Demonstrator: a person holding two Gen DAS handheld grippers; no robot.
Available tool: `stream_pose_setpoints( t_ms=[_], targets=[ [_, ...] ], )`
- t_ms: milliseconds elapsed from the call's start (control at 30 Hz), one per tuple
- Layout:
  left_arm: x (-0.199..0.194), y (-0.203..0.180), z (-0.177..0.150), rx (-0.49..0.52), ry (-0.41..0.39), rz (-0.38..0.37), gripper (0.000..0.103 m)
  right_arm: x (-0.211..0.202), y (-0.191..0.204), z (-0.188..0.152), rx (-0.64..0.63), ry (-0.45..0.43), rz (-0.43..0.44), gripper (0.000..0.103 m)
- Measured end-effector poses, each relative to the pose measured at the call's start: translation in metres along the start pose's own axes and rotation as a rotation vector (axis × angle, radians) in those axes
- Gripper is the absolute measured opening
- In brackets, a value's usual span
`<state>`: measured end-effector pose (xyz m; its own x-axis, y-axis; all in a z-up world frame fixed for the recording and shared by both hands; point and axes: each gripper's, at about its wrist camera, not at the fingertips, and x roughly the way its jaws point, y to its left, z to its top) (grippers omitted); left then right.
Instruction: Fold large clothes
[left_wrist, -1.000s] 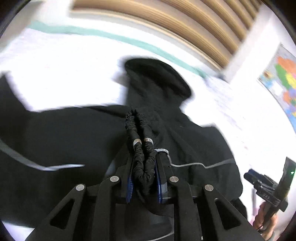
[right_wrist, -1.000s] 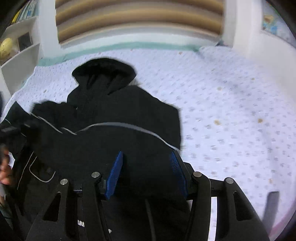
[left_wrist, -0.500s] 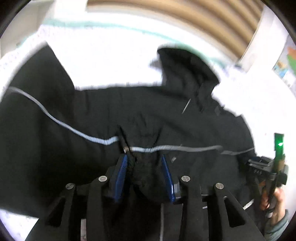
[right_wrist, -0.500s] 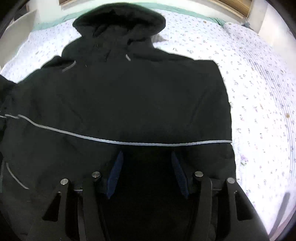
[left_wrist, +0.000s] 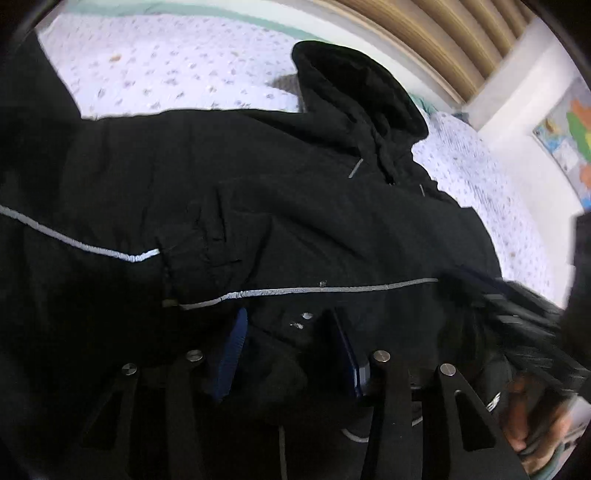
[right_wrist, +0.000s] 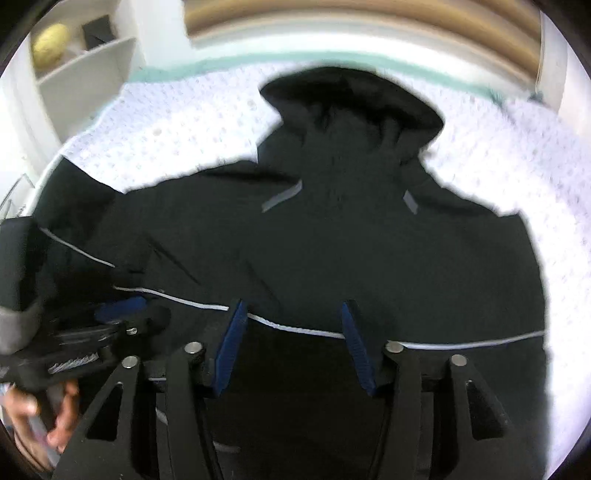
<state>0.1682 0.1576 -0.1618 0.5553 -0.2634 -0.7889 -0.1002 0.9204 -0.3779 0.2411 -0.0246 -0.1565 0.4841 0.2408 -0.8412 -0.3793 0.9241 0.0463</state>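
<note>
A black hooded jacket (left_wrist: 332, 229) with thin silver piping lies spread flat on the bed, hood (left_wrist: 354, 85) toward the headboard. One sleeve is folded in across its chest, and the gathered cuff (left_wrist: 195, 240) rests there. My left gripper (left_wrist: 288, 317) hovers low over the jacket's lower half; its jaws are opening, with loose black cloth between them that the pads do not press. My right gripper (right_wrist: 293, 306) hangs over the jacket (right_wrist: 351, 251) at the piping line; its jaws are closing, with nothing gripped. Each gripper shows at the edge of the other's view.
The bed sheet (left_wrist: 177, 70) is white with small flowers and a green border. A slatted wooden headboard (left_wrist: 436, 40) stands behind it. A white shelf (right_wrist: 85, 70) is at the left, a wall map (left_wrist: 569, 129) at the right. A hand (right_wrist: 40, 424) holds the left gripper.
The left gripper let go of the bunched sleeve cuff, which now lies on the chest, and sank closer to the jacket. The right gripper moved in over the jacket's middle.
</note>
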Motion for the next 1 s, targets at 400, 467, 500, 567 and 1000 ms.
stream_pose_setpoints(
  t_ms=[400,467,500,567,1000],
  targets=[
    [-0.083,-0.017,-0.020,0.138,-0.173,-0.102,0.048,0.030,0.003,-0.030,-0.040,-0.104,-0.053,0.052],
    [-0.125,-0.011,-0.022,0.136,-0.245,-0.128,0.048,0.031,0.006,-0.027,-0.044,-0.109,-0.059,0.052],
    [-0.146,-0.005,-0.023,0.124,-0.286,-0.125,0.049,0.031,0.006,-0.026,-0.045,-0.112,-0.060,0.052],
    [-0.187,0.021,-0.023,0.070,-0.375,-0.078,0.058,0.034,0.008,-0.024,-0.042,-0.114,-0.055,0.052],
    [-0.240,0.278,-0.026,-0.524,-0.465,0.361,0.067,0.036,0.010,-0.025,-0.047,-0.119,-0.060,0.053]
  ],
)
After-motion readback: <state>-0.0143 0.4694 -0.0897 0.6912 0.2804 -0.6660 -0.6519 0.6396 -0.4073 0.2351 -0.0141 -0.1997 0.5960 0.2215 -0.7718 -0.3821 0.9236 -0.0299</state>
